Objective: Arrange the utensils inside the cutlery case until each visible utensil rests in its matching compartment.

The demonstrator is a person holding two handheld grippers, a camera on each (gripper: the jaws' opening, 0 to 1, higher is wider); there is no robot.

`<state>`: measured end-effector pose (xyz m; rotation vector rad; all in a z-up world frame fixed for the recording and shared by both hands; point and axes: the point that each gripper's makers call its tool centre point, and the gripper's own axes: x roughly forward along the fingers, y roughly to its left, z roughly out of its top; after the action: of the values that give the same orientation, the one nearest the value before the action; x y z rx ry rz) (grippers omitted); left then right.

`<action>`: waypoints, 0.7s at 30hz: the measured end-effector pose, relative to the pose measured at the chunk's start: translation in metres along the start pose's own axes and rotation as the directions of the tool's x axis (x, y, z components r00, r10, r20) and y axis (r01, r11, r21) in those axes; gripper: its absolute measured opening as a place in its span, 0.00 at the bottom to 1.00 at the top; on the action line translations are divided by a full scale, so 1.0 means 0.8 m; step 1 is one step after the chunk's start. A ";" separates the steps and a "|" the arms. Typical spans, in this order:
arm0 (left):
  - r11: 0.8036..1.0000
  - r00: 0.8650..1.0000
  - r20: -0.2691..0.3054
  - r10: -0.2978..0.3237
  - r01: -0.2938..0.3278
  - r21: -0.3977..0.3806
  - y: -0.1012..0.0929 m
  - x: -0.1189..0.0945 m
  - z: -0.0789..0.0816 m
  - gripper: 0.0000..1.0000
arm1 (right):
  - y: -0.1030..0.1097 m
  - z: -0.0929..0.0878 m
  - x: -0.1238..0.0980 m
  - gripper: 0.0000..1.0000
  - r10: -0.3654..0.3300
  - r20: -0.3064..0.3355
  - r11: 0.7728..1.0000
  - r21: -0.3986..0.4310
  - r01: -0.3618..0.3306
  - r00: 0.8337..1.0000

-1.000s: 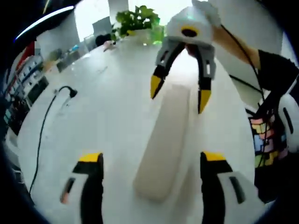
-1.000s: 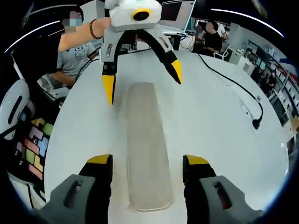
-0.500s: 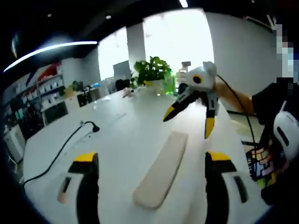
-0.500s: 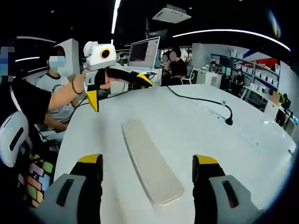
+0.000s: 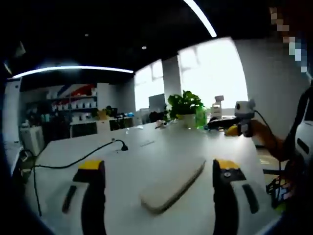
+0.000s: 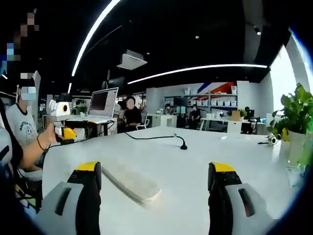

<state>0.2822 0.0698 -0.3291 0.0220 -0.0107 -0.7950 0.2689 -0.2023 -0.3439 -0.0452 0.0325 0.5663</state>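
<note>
The cutlery case (image 5: pixel 172 185) lies flat and closed on the white table (image 5: pixel 122 161), a long pale box with no utensil visible on or beside it. Just short of its near end, the left gripper (image 5: pixel 159 196) and the right gripper (image 6: pixel 154 196) each hover with jaws spread wide and nothing between them. Both are held low and almost level with the case, so a reach from here could shove it along the smooth table toward the black cable (image 6: pixel 156 138) instead of seizing it.
</note>
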 end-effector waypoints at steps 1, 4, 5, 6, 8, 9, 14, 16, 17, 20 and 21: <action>0.999 1.000 0.007 0.013 -0.013 -0.033 0.000 -0.006 0.001 0.94 | 0.000 0.000 -0.006 0.94 -0.014 0.009 1.000 0.008 0.014 1.000; 1.000 1.000 0.010 0.008 -0.008 -0.011 -0.014 -0.020 -0.001 0.95 | -0.002 0.003 -0.026 0.93 -0.054 0.053 0.998 0.036 0.052 0.997; 1.000 1.000 0.008 0.022 -0.022 -0.001 -0.017 -0.026 -0.003 0.96 | -0.003 0.004 -0.032 0.93 -0.064 0.064 0.997 0.039 0.061 0.996; 0.999 0.999 0.009 0.033 -0.033 0.005 -0.020 -0.032 -0.005 0.96 | -0.006 0.007 -0.038 0.93 -0.081 0.083 0.996 0.041 0.078 0.993; 0.998 0.998 0.033 0.062 -0.061 -0.019 -0.017 -0.043 -0.005 0.96 | -0.013 0.006 -0.050 0.91 -0.122 0.091 0.992 0.033 0.119 0.988; 0.997 0.996 0.062 0.072 -0.070 -0.032 -0.015 -0.049 -0.001 0.96 | -0.016 0.004 -0.055 0.91 -0.141 0.089 0.990 0.031 0.139 0.986; 0.995 0.993 0.051 0.103 -0.102 -0.018 -0.006 -0.071 0.004 1.00 | -0.017 -0.003 -0.068 0.91 -0.159 0.056 0.987 0.008 0.159 0.986; 0.993 0.992 0.052 0.114 -0.112 -0.023 -0.005 -0.078 0.006 0.99 | -0.018 0.000 -0.074 0.91 -0.187 0.061 0.982 -0.006 0.188 0.980; 0.993 0.992 0.054 0.114 -0.113 -0.024 -0.007 -0.082 0.007 0.99 | -0.018 0.002 -0.077 0.90 -0.202 0.063 0.979 -0.018 0.204 0.977; 0.989 0.987 0.064 0.150 -0.150 -0.013 -0.008 -0.098 0.010 1.00 | -0.033 0.005 -0.093 0.92 -0.308 0.070 0.949 -0.047 0.311 0.949; 0.988 0.986 0.064 0.156 -0.156 -0.001 -0.009 -0.102 0.009 1.00 | -0.039 0.006 -0.099 0.93 -0.340 0.077 0.938 -0.046 0.344 0.937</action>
<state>0.2195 0.1231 -0.3218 -0.0009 -0.0733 -0.6386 0.2190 -0.2707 -0.3343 -0.0875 -0.0577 0.2190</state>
